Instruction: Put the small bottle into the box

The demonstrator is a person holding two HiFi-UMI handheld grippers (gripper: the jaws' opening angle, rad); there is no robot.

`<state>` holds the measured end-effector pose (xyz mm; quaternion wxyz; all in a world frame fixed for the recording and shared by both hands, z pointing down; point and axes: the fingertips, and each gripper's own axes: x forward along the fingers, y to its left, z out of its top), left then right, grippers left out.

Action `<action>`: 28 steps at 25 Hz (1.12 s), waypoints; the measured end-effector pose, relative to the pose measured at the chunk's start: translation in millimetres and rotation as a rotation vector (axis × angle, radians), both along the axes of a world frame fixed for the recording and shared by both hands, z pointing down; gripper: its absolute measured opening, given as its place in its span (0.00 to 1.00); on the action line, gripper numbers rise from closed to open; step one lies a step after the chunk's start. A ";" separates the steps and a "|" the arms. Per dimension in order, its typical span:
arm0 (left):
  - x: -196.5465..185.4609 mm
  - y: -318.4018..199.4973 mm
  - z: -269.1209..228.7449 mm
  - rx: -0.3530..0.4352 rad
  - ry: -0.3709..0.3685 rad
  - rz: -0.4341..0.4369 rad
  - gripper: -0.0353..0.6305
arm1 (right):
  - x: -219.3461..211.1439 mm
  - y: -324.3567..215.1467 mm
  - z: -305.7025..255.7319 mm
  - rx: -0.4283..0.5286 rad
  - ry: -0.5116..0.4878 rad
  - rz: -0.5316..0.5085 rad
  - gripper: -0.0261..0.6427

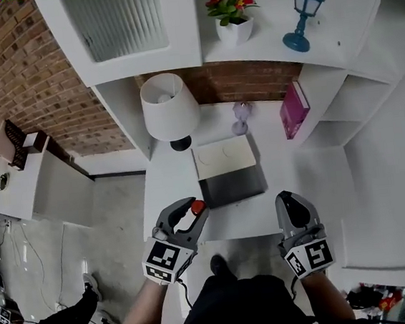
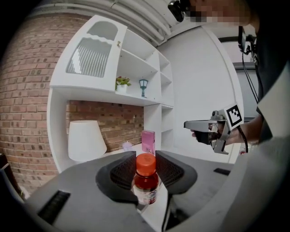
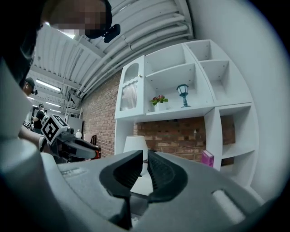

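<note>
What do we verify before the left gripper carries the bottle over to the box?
1. Small bottle secured in left gripper: ok, jaws closed on it, upright, cap on.
2. Right gripper out of the way: ok, jaws nearly together, nothing between, held beside the left.
3. Box open to take the bottle: cannot tell from the head view.
4. Path to box: ok, bare desk in between; lamp stands behind and left of the box.
5. Bottle above box: not ok, it hangs at the desk's front edge.
</note>
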<state>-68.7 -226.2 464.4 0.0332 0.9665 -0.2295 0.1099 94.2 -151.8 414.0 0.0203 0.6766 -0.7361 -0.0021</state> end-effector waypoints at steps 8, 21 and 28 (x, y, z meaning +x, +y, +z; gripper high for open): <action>38.6 -28.6 38.6 -0.044 -0.017 0.052 0.25 | 23.4 -4.9 19.6 -0.073 0.013 0.069 0.08; 107.5 -58.1 82.4 -0.017 -0.088 -0.032 0.25 | 73.7 -37.5 41.6 -0.105 -0.040 -0.006 0.06; 139.4 -64.2 131.1 -0.020 -0.154 -0.019 0.25 | 91.7 -46.4 63.2 -0.145 -0.073 -0.011 0.06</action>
